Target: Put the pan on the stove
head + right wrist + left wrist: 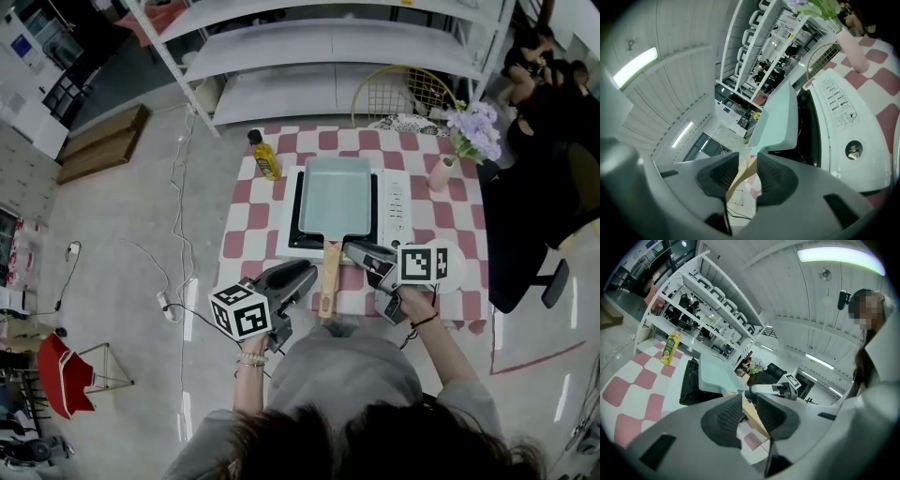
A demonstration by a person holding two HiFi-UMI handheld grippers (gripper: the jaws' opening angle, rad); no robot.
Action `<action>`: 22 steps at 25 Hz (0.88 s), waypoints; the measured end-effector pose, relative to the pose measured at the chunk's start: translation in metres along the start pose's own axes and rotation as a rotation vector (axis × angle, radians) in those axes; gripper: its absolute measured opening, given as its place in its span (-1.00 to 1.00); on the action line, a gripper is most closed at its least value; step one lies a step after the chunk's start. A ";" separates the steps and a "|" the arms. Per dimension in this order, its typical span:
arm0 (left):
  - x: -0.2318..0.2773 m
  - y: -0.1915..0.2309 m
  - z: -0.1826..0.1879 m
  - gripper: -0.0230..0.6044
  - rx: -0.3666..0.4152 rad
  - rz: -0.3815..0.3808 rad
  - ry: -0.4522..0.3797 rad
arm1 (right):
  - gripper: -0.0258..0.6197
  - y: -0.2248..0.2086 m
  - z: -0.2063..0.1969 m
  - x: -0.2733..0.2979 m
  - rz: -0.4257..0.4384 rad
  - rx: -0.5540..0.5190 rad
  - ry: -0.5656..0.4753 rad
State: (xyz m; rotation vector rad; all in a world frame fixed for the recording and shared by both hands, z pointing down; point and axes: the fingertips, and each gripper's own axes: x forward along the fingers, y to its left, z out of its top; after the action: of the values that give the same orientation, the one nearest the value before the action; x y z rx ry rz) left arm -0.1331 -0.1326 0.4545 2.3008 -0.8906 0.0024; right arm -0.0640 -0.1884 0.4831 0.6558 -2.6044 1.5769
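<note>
A pale green rectangular pan (336,197) rests on the white stove (398,211) on the checkered table, its wooden handle (329,277) pointing toward me. My left gripper (314,272) comes in from the left and grips the handle low down. My right gripper (349,249) comes in from the right, nearer the pan body. In the left gripper view the handle (752,416) sits squeezed between the dark pads, with the pan (715,373) ahead. The right gripper view shows the same: the handle (740,178) pressed between the pads, with the pan (780,117) and stove (839,117) beyond.
A yellow oil bottle (265,156) stands left of the stove. A pink vase with purple flowers (469,136) and a wire basket (403,94) are at the table's far right. White shelving (328,47) stands behind the table. People sit at the back right (544,66).
</note>
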 end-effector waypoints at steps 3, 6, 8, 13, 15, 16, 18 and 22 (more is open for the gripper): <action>0.001 -0.001 -0.001 -0.61 0.026 0.019 0.000 | -0.56 0.002 0.001 -0.004 -0.007 -0.058 0.003; 0.001 -0.002 0.000 -0.66 0.054 0.043 -0.009 | -0.62 0.003 0.001 -0.009 -0.016 -0.093 0.006; 0.001 -0.003 0.000 -0.69 0.070 0.055 -0.014 | -0.65 0.004 0.002 -0.011 -0.015 -0.115 0.005; 0.001 -0.006 0.003 -0.78 0.090 0.067 -0.045 | -0.76 0.004 0.008 -0.017 -0.026 -0.205 -0.040; 0.000 -0.005 0.003 -0.79 0.113 0.085 -0.054 | -0.79 0.005 0.010 -0.019 -0.018 -0.224 -0.063; -0.001 -0.004 0.004 -0.80 0.125 0.095 -0.058 | -0.79 0.005 0.011 -0.019 -0.015 -0.235 -0.070; -0.001 -0.002 0.004 -0.80 0.142 0.110 -0.065 | -0.80 0.005 0.012 -0.019 -0.013 -0.263 -0.075; -0.004 0.001 0.006 -0.83 0.166 0.133 -0.095 | -0.83 0.010 0.011 -0.020 -0.014 -0.347 -0.070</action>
State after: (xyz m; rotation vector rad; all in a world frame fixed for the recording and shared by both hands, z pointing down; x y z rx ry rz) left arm -0.1386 -0.1343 0.4496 2.4060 -1.1289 0.0262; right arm -0.0474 -0.1871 0.4652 0.7060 -2.8140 1.0724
